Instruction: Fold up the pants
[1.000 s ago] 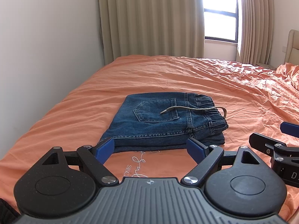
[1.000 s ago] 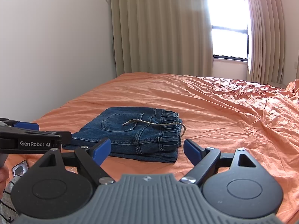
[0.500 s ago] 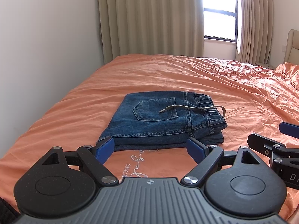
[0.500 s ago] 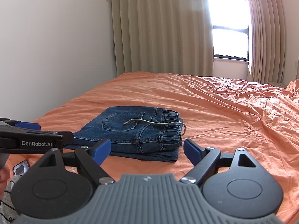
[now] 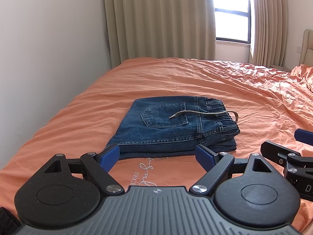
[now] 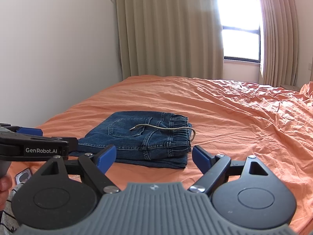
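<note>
Blue denim pants (image 5: 172,125) (image 6: 140,139) lie folded in a neat rectangle on the orange bed, back pocket up, with a beige drawstring (image 5: 203,114) across the elastic waistband on the right. My left gripper (image 5: 157,154) is open and empty, held just in front of the pants' near edge without touching them. My right gripper (image 6: 154,155) is likewise open and empty, hovering before the near right corner of the stack. The right gripper's fingers (image 5: 279,152) show at the right edge of the left wrist view; the left gripper's fingers (image 6: 35,148) show at the left of the right wrist view.
The orange bedsheet (image 5: 215,82) is wrinkled toward the right. A white wall (image 5: 49,49) runs along the bed's left side, with beige curtains (image 5: 160,19) and a window (image 5: 232,25) behind. A hand (image 6: 4,184) and a striped sleeve sit at lower left.
Both grippers have drawn back slightly from the folded pants, which appear a little farther up and smaller in view. The pants have not moved, and both grippers stay open.
</note>
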Demonstrator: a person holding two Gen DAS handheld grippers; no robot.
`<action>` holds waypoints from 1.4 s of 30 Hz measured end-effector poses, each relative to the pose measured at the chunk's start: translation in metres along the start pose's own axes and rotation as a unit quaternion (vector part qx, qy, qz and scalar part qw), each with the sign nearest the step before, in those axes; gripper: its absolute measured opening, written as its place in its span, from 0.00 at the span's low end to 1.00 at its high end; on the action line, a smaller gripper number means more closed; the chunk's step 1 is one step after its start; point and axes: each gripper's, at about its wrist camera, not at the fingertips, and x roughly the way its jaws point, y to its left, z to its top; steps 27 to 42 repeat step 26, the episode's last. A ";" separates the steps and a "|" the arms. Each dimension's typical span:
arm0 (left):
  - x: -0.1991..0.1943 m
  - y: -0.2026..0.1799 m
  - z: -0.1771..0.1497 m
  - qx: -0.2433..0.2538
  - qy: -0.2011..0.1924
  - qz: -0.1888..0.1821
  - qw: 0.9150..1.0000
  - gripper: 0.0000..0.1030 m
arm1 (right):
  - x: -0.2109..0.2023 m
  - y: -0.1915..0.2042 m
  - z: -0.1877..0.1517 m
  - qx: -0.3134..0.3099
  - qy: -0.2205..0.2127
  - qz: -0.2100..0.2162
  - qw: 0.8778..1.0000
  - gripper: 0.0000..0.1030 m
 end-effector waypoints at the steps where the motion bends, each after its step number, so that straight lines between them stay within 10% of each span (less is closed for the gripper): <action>1: 0.000 0.000 0.000 0.000 0.000 0.001 1.000 0.98 | 0.000 0.000 0.000 0.000 0.001 0.001 1.000 0.79; 42: -0.011 -0.001 0.002 -0.007 -0.008 0.011 1.000 0.98 | 0.000 0.001 0.000 -0.001 0.017 0.000 1.000 0.79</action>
